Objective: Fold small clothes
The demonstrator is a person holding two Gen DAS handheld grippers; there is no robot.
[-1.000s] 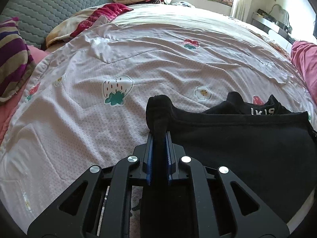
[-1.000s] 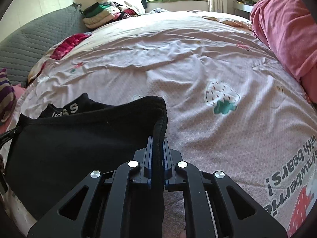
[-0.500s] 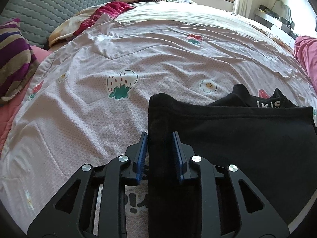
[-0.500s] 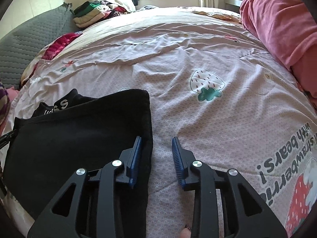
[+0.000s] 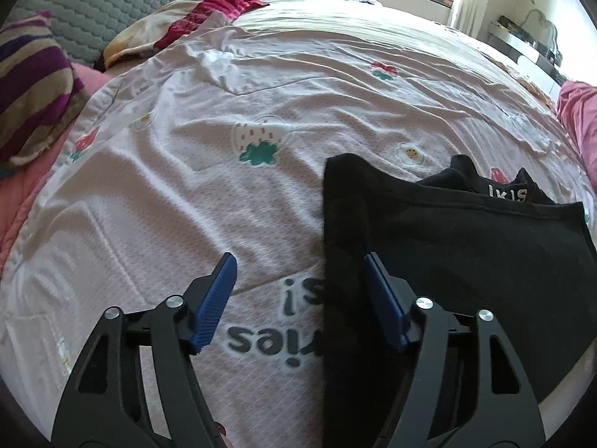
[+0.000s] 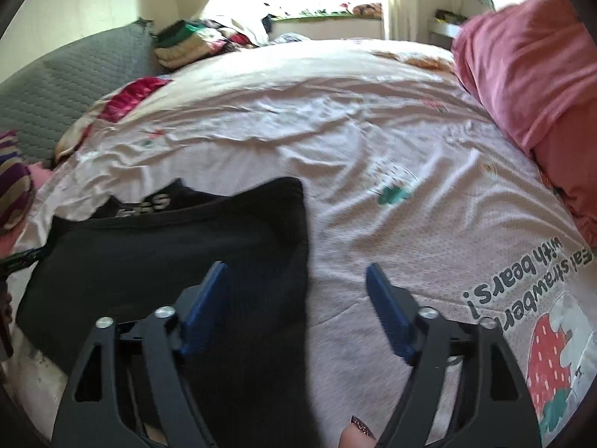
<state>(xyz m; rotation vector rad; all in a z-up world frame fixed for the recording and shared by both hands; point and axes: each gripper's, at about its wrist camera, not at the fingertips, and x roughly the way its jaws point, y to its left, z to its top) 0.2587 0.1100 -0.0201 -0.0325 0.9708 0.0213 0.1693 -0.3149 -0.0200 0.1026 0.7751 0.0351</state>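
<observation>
A black garment (image 5: pixel 455 254) lies folded flat on the pink strawberry-print bedspread (image 5: pixel 231 97), with a white-lettered band (image 5: pixel 506 193) showing at its far edge. My left gripper (image 5: pixel 298 261) is open over the garment's left edge, holding nothing. In the right wrist view the same garment (image 6: pixel 179 246) lies at the lower left. My right gripper (image 6: pixel 296 270) is open over the garment's right edge, holding nothing.
A striped pillow (image 5: pixel 30 86) and a grey quilted headboard (image 5: pixel 112 3) lie at the left. A stack of folded clothes (image 6: pixel 186 41) sits at the far end. A pink blanket pile (image 6: pixel 530 86) rises at the right. A red patterned cloth (image 5: pixel 209 15) lies at the far left.
Both grippers let go of the black garment's corners and opened wide. The garment dropped flat onto the bed. Both grippers drew back a little.
</observation>
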